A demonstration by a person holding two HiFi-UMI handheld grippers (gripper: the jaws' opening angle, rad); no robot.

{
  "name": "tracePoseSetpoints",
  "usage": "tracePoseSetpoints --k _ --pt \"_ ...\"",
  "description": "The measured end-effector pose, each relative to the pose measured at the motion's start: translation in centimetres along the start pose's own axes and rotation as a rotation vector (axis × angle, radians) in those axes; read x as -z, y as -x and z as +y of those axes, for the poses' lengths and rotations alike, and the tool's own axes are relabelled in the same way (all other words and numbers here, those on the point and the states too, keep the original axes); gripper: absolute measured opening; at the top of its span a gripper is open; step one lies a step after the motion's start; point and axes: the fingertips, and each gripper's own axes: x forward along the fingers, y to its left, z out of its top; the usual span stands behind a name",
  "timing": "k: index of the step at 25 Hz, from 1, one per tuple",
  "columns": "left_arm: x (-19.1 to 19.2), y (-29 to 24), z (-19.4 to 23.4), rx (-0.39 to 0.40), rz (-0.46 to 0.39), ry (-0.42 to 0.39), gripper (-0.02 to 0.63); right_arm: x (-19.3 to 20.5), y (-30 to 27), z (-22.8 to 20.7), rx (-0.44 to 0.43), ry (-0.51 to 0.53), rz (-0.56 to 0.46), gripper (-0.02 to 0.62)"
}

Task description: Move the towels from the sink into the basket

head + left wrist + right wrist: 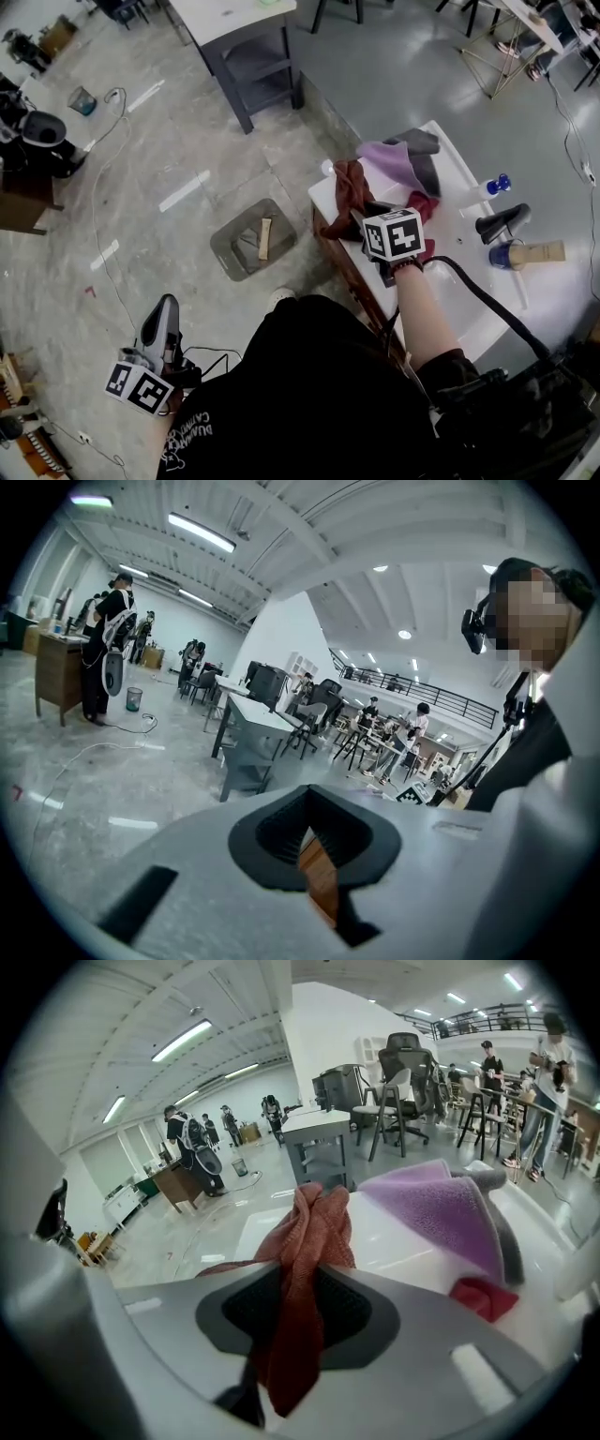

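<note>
Our right claw (296, 1309) is clamped on the rust towel (352, 192), which bunches up between its jaws at the corner of the sink (450, 164) nearest the basket (230, 246) (part of it hangs over that edge). Behind it we see a purple towel (389, 161) and a grey towel (422, 150) heaped at the sink's far edge, and a red towel (424, 204) just beside the claw. The basket stands on the floor (169, 150), apart from the sink. Our left claw (317, 874) hangs low at our side, jaws a narrow slit apart, nothing between them.
</note>
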Motion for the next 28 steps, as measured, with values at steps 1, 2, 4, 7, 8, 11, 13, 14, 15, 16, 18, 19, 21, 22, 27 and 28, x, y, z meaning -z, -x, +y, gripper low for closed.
tracePoseSetpoints --k 1,2,4,7,8,11,13,14,15,16,18,19,21,22,27,28 --pt "0.5 0.1 0.0 -0.004 0.001 0.005 0.004 0.0 0.0 -0.1 0.004 0.002 -0.002 0.117" --pt "1.0 0.3 -0.1 -0.005 0.002 0.010 0.004 -0.1 0.0 -0.2 0.009 0.008 -0.003 0.114" --pt "1.7 0.6 -0.4 -0.005 0.000 0.013 0.004 -0.1 0.0 -0.2 0.019 0.022 -0.004 0.109" --pt "1.9 1.3 -0.4 -0.012 -0.016 0.018 0.005 -0.1 -0.1 0.0 0.019 0.029 -0.002 0.094" --pt "1.8 1.5 -0.5 -0.012 -0.026 0.020 0.004 0.0 -0.2 0.1 0.017 0.028 -0.001 0.091" --pt "1.6 2.0 -0.8 -0.006 -0.041 0.005 0.005 0.0 -0.1 0.1 0.011 0.019 -0.003 0.087" --pt "1.7 2.4 -0.7 -0.010 -0.045 0.000 0.005 -0.1 -0.1 0.1 0.012 0.018 -0.003 0.087" --pt "1.7 2.7 -0.6 -0.015 -0.050 0.002 0.005 -0.1 0.0 0.1 0.013 0.020 -0.002 0.084" --pt "1.6 3.1 -0.4 -0.019 -0.058 0.006 0.005 0.0 0.0 0.1 0.017 0.021 0.000 0.078" --pt "1.4 3.4 -0.2 -0.021 -0.068 0.012 0.004 0.0 0.1 0.2 0.021 0.020 0.001 0.075" --pt "0.9 4.0 0.1 -0.015 -0.092 0.025 0.004 0.2 0.1 0.3 0.033 0.013 -0.001 0.074" --pt "0.7 4.2 0.2 -0.008 -0.104 0.032 0.005 0.2 0.1 0.3 0.037 0.009 -0.001 0.074" --pt "0.3 4.7 0.6 0.002 -0.122 0.041 0.005 0.2 0.2 0.2 0.047 -0.005 0.003 0.072" --pt "0.1 5.0 0.9 0.005 -0.127 0.041 0.004 0.2 0.2 0.3 0.054 -0.014 0.005 0.071" --pt "-1.0 6.3 2.8 0.019 -0.140 0.032 0.003 -0.2 0.2 0.1 0.087 -0.083 0.007 0.066" --pt "-1.3 6.4 3.3 0.023 -0.143 0.034 0.005 -0.4 0.2 0.0 0.096 -0.091 0.009 0.066"
